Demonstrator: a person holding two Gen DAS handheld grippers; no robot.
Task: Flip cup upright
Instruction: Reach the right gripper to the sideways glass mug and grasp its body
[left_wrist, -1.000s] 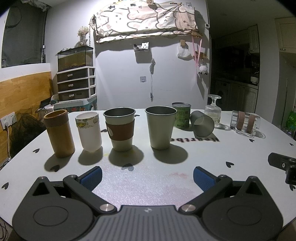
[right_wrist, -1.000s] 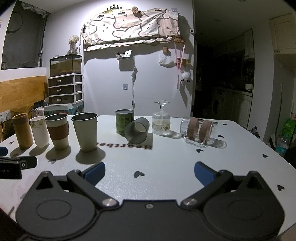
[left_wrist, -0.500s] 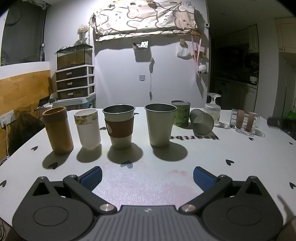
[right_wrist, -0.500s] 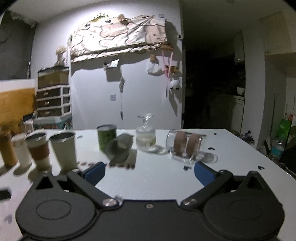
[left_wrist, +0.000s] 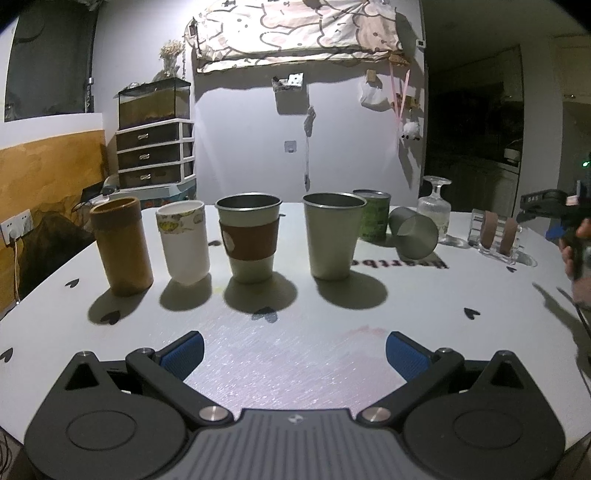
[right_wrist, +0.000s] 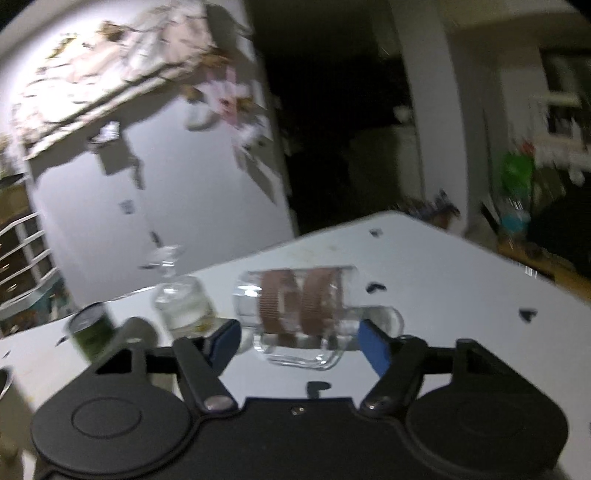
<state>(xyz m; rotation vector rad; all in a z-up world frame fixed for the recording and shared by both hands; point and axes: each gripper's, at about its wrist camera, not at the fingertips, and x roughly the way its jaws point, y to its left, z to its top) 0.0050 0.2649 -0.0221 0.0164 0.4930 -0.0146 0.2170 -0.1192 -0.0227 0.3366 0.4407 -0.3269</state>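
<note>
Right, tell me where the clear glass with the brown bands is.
The banded glass lies on its side at the table's far right, right of the upturned goblet; in the right wrist view it sits between the open right claw's fingers.

Dim room, overhead light; hard cup shadows; right wrist view motion-blurred; fisheye edges bent

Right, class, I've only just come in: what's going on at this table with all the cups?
A person holds a pair of tongs in each hand. The right tongs are open and closing in on a clear glass cup with two brown bands, lying on its side on the white table; they haven't gripped it. The left tongs hang open in front of four upright cups. A grey metal cup also lies tipped over.
</note>
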